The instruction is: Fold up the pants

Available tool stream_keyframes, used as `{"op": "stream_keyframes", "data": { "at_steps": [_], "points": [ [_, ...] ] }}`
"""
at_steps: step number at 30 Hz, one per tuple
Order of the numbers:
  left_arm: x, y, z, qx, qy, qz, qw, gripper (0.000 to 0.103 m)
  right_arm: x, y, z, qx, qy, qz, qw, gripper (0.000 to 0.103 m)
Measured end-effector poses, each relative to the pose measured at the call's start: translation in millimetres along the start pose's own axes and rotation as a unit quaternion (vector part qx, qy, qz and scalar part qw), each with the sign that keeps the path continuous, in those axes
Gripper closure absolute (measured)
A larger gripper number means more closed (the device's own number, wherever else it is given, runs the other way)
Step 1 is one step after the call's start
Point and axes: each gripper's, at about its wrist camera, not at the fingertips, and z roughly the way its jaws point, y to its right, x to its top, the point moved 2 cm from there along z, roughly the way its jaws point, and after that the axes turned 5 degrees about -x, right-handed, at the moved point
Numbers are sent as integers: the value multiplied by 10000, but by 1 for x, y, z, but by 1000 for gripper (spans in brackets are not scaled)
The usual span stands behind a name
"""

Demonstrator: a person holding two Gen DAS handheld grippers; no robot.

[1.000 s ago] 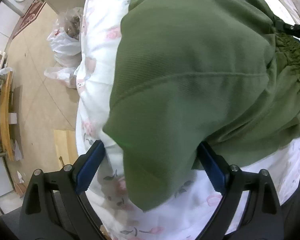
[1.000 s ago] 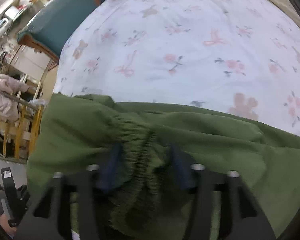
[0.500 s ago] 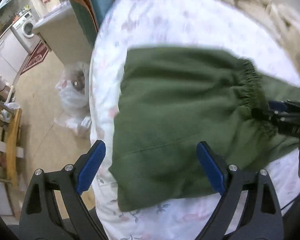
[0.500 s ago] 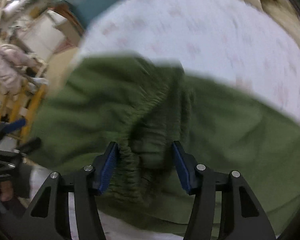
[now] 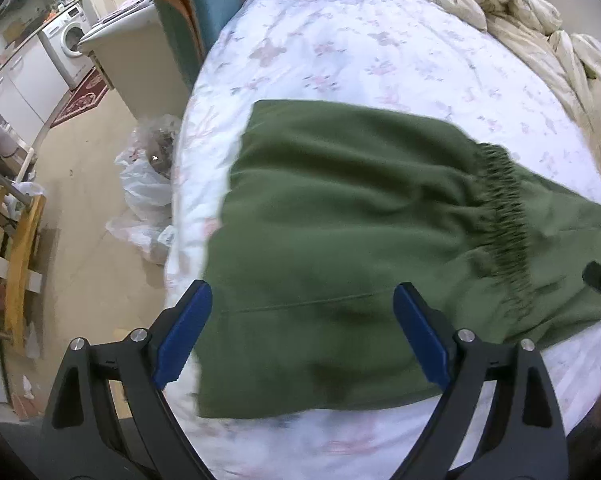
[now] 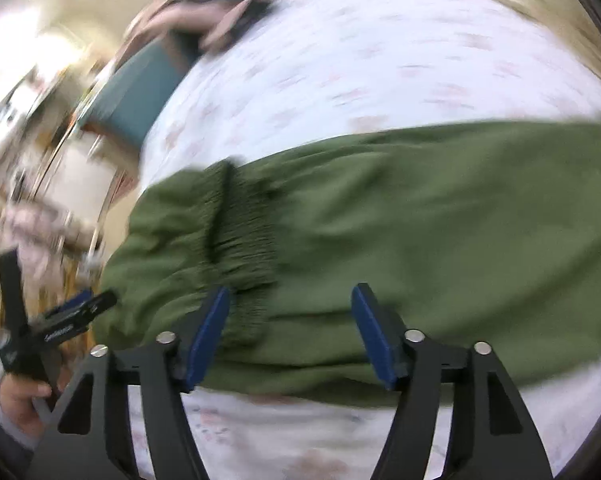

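Olive green pants (image 5: 340, 220) lie folded across a white floral bed sheet (image 5: 360, 52), with the gathered elastic waistband (image 5: 504, 208) toward the right. My left gripper (image 5: 300, 292) hovers open above the pants' left part, nothing between its blue pads. In the blurred right wrist view, my right gripper (image 6: 291, 294) hangs over the pants (image 6: 420, 220) with its jaws opening. The waistband (image 6: 240, 224) lies just beyond its left pad, not pinched. The left gripper (image 6: 72, 316) shows at the lower left, held by a hand (image 6: 16, 396).
The bed's left edge drops to a tiled floor with plastic bags (image 5: 144, 184). A crumpled cream quilt (image 5: 520, 20) fills the far right of the bed. A teal chair (image 5: 204, 12), a washing machine (image 5: 70, 38) and a wooden rack (image 5: 16, 264) stand beyond.
My left gripper has lifted away from the pants, so more of the bed shows. My right gripper has let go of the waistband, widened and swung sideways along the pants.
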Motion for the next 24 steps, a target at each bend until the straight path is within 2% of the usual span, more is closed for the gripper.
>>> {"op": "stream_keyframes", "data": {
  "at_steps": [1,3,6,8,10,13,14,16,18,21,24],
  "points": [
    [1,6,2,-26,6,31,10000,13,-1,5,-7,-144,100,214,9996,36],
    [1,22,-2,-66,24,122,9999,13,-14,45,-30,-521,412,956,9932,36],
    [2,48,0,-91,42,318,9994,13,-53,112,-67,-805,813,2290,9667,35],
    [4,57,7,-44,61,419,9991,13,-73,147,-72,-1013,841,2897,9480,35],
    [7,64,14,53,35,533,9986,13,-79,177,-67,-1180,715,3299,9339,34],
    [9,64,30,247,-134,593,9978,13,-73,205,-56,-1299,773,3543,9228,34],
    [9,60,36,303,-231,560,9977,13,-70,213,-53,-1156,876,3668,9189,34],
    [9,50,50,414,-487,385,9972,13,-56,216,-43,-1199,949,3677,9173,35],
    [8,42,58,403,-642,205,9969,13,-40,214,-36,-1230,1152,3522,9206,36],
    [5,43,64,455,-703,297,9960,13,-20,220,-26,-1052,1447,3529,9184,38],
    [1,46,63,506,-670,430,9955,13,-10,225,-19,-932,1684,3541,9152,46]
  ]
}}
